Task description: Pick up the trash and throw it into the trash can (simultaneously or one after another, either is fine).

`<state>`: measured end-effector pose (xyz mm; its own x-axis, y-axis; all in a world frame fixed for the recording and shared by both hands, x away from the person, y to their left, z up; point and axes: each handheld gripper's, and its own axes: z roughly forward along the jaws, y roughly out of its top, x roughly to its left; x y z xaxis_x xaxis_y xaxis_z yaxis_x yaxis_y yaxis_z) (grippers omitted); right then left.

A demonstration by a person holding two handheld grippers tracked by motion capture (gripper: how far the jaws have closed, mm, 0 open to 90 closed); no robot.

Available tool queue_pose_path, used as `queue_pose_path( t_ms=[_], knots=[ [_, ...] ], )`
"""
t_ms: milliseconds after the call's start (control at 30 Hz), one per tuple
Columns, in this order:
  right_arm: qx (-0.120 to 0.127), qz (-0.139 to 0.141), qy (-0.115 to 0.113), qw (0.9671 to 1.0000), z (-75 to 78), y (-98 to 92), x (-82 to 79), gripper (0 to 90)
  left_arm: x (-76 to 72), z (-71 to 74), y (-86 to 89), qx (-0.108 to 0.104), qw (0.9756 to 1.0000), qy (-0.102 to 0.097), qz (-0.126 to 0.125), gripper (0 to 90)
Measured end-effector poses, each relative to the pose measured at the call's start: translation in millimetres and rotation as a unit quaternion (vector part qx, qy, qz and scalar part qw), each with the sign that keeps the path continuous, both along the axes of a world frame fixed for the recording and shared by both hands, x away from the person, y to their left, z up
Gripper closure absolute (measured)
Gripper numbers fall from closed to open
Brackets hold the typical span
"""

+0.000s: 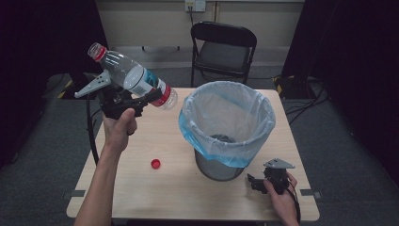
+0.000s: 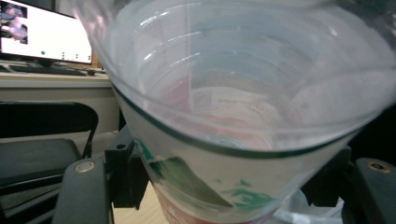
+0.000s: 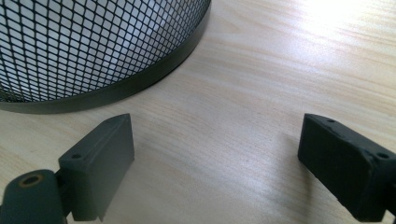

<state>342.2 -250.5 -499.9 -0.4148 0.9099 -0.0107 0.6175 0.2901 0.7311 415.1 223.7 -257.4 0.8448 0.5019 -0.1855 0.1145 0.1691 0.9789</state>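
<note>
The left gripper [image 1: 126, 101] is clamping an uncapped bottle [image 1: 134, 77] beside the bin [image 1: 227, 123]; the right gripper [image 3: 215, 158] is resting wide open; next, probably dropping the bottle into the bin.

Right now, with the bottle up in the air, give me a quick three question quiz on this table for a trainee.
1. True or false: the red cap is screwed on the bottle.
2. Which gripper holds the bottle: A left, B right?
3. What lines the mesh bin?

Key: 1 false, the cap lies loose on the table. 2 A; the right one rests open on the table. 3 a translucent blue bag.
</note>
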Motion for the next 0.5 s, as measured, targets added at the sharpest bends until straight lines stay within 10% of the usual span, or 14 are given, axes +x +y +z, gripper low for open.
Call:
queue_pose_path(
  t_ms=[500],
  knots=[
    [0.000, 0.000, 0.000, 1.0000, 0.0, 0.0, 0.0, 10.0, -4.6, 27.6, -27.0, 0.009, 0.9987, -0.025, -0.044, 30.6]
  ],
)
